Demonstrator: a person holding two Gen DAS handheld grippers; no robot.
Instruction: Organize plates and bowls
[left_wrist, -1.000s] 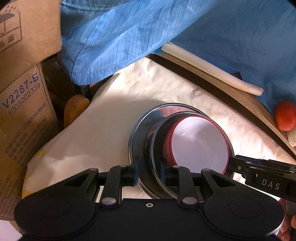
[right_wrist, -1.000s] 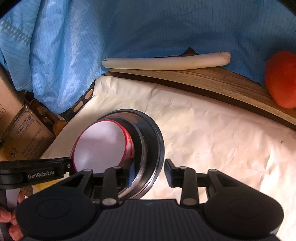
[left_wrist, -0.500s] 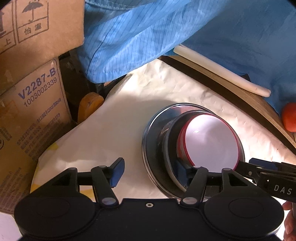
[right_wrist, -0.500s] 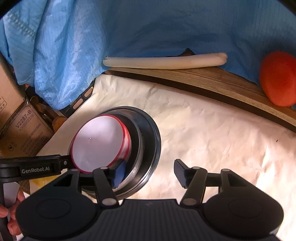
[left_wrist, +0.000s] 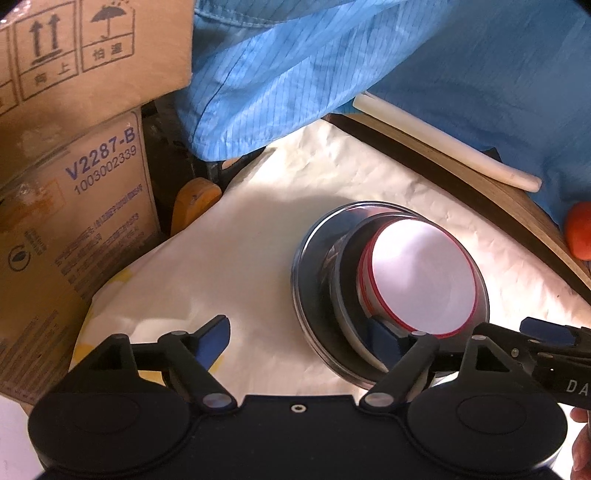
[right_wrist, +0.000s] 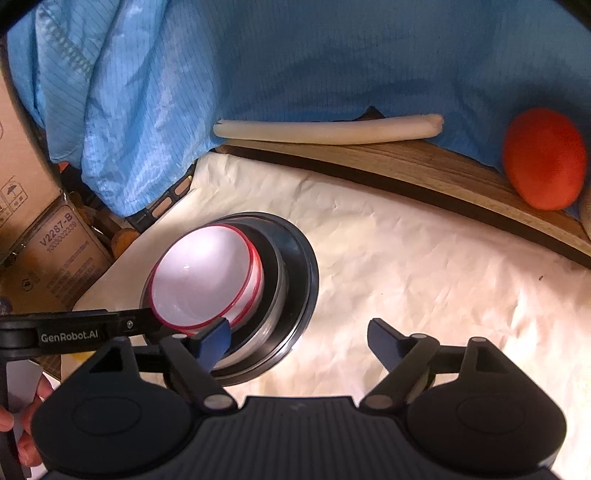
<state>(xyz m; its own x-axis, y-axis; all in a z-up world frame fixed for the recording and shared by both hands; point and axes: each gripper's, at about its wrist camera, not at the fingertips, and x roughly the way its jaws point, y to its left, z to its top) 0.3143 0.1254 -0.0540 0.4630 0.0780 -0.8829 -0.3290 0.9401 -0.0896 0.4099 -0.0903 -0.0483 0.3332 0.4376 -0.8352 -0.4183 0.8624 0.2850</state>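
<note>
Bowls (left_wrist: 421, 273) stacked on plate (left_wrist: 314, 266), both grippers' jaws opening, straddling the stack's rims, gripping nothing.

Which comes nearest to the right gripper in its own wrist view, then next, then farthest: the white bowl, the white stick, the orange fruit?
From the right gripper:
1. White bowl, by its left finger.
2. White stick, straight ahead.
3. Orange fruit, far right.
</note>
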